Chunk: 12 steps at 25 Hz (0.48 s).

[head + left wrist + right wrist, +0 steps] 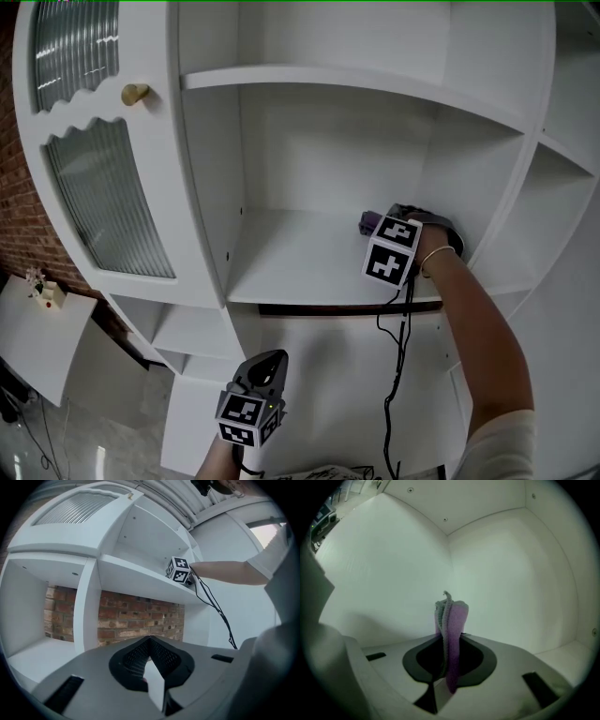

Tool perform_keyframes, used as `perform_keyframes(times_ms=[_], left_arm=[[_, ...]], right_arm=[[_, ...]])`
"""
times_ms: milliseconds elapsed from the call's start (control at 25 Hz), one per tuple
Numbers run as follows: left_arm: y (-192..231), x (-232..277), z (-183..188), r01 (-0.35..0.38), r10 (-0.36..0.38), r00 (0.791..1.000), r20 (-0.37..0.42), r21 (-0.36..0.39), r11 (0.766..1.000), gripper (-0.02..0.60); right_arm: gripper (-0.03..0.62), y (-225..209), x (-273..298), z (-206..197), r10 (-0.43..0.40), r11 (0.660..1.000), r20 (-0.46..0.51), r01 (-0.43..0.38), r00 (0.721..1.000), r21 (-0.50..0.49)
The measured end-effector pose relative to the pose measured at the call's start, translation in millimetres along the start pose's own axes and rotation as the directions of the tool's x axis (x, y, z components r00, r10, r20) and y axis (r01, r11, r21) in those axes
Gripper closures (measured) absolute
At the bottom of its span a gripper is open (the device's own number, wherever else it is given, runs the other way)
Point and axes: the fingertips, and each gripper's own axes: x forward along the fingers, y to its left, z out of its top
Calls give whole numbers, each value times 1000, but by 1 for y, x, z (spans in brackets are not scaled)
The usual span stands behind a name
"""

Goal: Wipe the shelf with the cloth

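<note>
**A:** One shelf, one cloth: how far along is the job looking?

**B:** Early or midway, at a guess. The right claw (386,223) is reaching deep into the tall white cabinet (202,169). It is pinching the purple-and-grey folded cloth (451,620) tight between its jaws, at the right rear end of the white wooden shelf board (300,258). No dust or smear is showing, so the wiped part cannot be read. The bare stretch to the left is probably remaining.

**A:** Which way is the cloth pointing?

**B:** Its long axis is running straight out along the jaws, with the free end aiming at the back corner. Whether it is pressing on the board cannot be told.

**A:** And the left claw (149,641)?

**B:** It is hanging below that shelf, jaws together and carrying nothing.
</note>
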Motion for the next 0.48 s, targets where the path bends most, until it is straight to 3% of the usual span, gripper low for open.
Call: perform_keyframes(times_ms=[480], left_arm=[[8,26,-4,-58,58,998,4,33,998,566]], right_arm=[[533,-24,37,4,-62,998,35,62,997,-3]])
